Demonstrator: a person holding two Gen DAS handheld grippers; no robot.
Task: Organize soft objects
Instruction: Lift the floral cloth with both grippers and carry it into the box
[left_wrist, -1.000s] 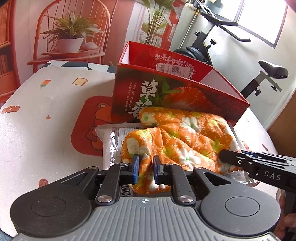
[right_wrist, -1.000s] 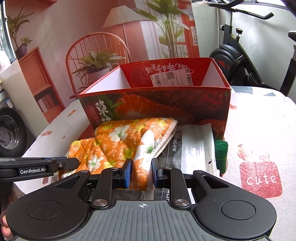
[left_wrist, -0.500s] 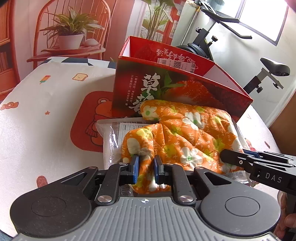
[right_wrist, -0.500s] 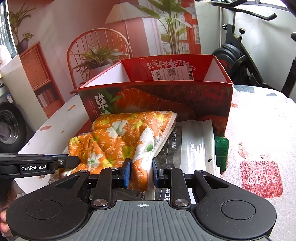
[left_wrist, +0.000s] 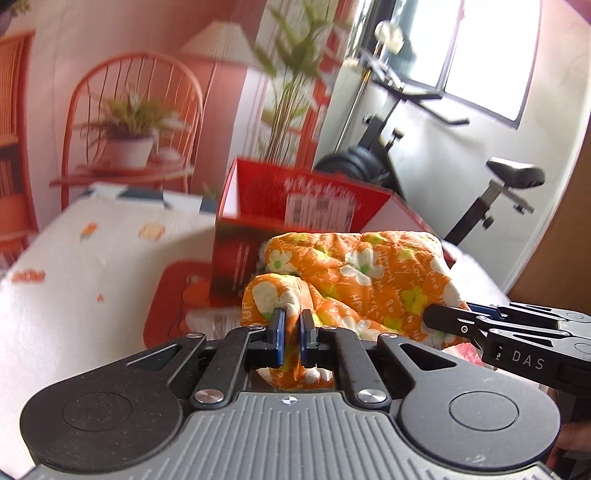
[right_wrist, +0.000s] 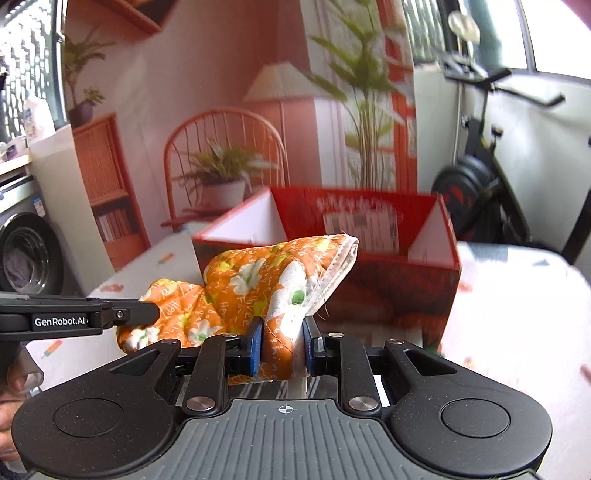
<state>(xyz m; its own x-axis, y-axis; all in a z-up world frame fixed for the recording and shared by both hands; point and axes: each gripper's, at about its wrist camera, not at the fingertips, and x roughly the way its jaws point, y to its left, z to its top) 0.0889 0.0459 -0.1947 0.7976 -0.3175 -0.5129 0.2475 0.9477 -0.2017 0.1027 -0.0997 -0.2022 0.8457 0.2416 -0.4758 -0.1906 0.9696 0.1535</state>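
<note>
A: Start with the big things. What fills the frame?

B: The table (left_wrist: 92, 266), white cloth with cartoon prints, across the lower left of the left wrist view. On it, at centre, stands the red box (right_wrist: 406, 280), open-topped with a label on its inner back wall. I judge it to be where the soft things go.

A: And the soft thing itself?

B: The orange quilted cloth (left_wrist: 369, 273) — white and yellow flowers, small lettering, a white-piped edge showing in the right wrist view. It hangs bunched and sagging between the two tools, just in front of the box's near wall and about level with its rim. Whether it touches the wall, I can't tell.

A: Why two tools for one cloth?

B: It's limp. Held at one point it would droop and catch the wall; held at two, it stays spread enough to clear the rim, I'd guess.

A: Their state?

B: The left gripper (left_wrist: 291, 334), lower centre, is clamped tight on a thin fold — its jaws have just been closing on it. The right gripper (right_wrist: 282, 345) pinches a thicker wad near the piped edge, so its jaws stand a little apart.
</note>
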